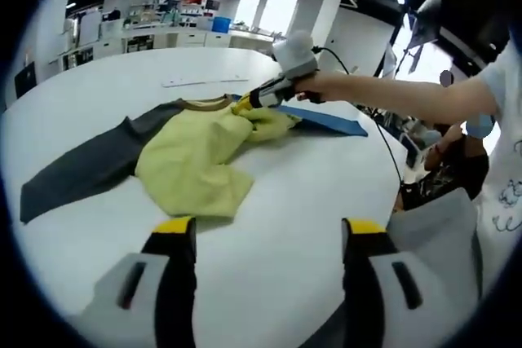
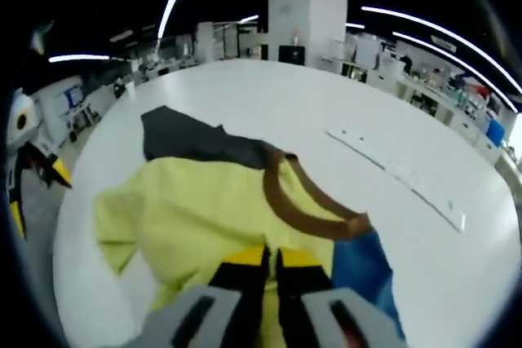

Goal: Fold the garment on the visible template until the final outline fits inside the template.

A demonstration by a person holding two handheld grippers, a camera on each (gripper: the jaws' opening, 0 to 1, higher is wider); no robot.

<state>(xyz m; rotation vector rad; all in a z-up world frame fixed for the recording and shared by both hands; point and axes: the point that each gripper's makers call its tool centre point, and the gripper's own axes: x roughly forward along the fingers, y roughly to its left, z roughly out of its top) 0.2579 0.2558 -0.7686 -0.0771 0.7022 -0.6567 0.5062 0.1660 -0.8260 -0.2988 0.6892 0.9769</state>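
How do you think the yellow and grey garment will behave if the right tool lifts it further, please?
Probably floppy: the garment lies bunched in soft folds on the table. Its grey sleeve trails flat and would likely drag behind. The right tool, shut on the garment, has gathered cloth over the blue template, so it seems light and may slide.

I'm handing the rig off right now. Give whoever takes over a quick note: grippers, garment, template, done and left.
Left gripper: open, above bare table, short of the garment.
Right gripper: shut on the yellow fabric near the brown collar.
Garment: crumpled mid-table, yellow body bunched, one dark grey sleeve spread flat.
Blue template: partly under the garment, by the right gripper.
Done: no neat fold yet.
Left: spread it over the template, then fold until the outline fits inside.
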